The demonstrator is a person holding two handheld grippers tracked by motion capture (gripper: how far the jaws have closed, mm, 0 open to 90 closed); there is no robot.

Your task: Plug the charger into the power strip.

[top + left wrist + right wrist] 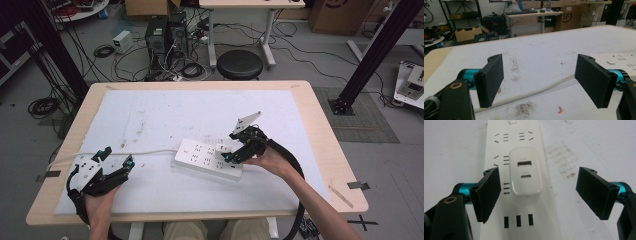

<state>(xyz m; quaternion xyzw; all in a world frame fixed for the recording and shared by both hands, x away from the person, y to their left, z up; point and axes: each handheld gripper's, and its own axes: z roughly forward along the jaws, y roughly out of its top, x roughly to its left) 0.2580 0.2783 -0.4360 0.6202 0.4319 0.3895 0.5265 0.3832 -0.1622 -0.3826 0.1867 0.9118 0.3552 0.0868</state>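
Note:
A white power strip (207,158) lies on the mat near the table's middle, its white cord (150,152) running off to the left edge. A white USB charger (525,175) is plugged into the strip. My right gripper (537,192) hovers just over the strip (521,225), open, with a wide gap between each pad and the charger; from above, this right gripper (231,156) sits at the strip's right end. My left gripper (118,156) rests open at the front left, nothing between its jaws. Beyond the left gripper (544,80) the cord (534,91) crosses the mat.
A smudged white mat (165,115) covers most of the wooden table (325,150). Behind the table, a black stool (240,64), computer towers (165,32) and tangled cables sit on the floor. A black frame post (372,50) stands at the right.

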